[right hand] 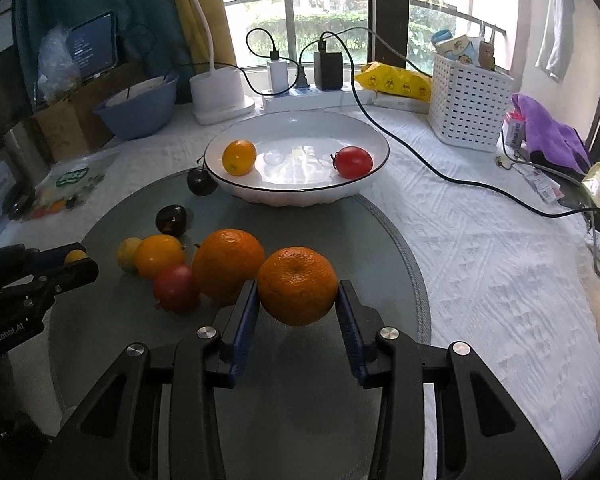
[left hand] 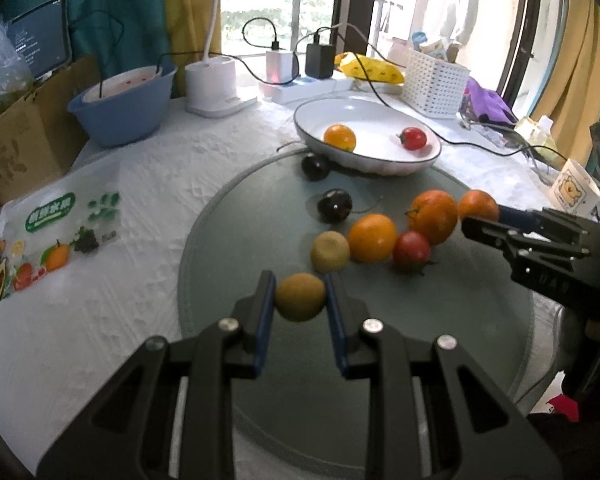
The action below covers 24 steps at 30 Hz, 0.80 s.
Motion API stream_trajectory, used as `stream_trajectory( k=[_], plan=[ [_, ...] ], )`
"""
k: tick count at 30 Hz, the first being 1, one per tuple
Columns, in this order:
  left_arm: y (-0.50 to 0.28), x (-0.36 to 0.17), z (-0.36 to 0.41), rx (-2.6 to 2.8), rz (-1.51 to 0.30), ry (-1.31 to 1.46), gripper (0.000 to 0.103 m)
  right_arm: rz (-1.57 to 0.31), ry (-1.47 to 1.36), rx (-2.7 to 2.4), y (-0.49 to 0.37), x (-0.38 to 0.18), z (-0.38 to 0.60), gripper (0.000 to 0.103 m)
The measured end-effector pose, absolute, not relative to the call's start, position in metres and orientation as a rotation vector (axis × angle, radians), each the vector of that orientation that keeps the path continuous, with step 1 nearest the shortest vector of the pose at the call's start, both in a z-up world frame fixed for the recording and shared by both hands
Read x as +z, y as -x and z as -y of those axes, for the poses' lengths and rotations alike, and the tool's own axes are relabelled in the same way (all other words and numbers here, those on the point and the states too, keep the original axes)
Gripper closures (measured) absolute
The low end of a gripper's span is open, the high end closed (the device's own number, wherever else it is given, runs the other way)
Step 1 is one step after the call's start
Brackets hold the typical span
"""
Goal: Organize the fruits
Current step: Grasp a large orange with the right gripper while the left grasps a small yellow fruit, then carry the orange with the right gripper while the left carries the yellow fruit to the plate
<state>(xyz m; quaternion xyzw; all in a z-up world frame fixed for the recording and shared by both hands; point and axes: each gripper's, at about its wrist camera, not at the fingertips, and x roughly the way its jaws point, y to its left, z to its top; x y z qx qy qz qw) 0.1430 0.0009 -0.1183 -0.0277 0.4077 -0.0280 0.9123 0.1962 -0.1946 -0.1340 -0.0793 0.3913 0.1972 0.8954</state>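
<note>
— Over the grey glass disc (right hand: 392, 248) on the worktop, what are the jaws gripping?
— Left gripper (left hand: 300, 296) is clamping a small yellowish fruit (left hand: 300, 297); right gripper (right hand: 298, 292) is squeezing an orange (right hand: 297, 285). The white bowl (right hand: 300, 194) is sitting farther back.

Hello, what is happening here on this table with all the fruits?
A person is sorting fruit with a hand-held tool in each hand. The left tool is shut on a small yellow-green fruit, and the right tool grips an orange. The white bowl already holds a small yellow-orange fruit and a tomato. Several more fruits wait on the round glass mat.
</note>
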Motion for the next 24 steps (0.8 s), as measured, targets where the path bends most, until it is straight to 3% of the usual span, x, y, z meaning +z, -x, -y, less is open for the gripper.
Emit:
stream_trajectory(
  k=[24],
  plan=[
    [-0.154,-0.071,0.011,-0.098,-0.746,0.005,0.077,-0.727,0.154,0.407,-0.189,-0.097,0.196,0.061]
  ],
)
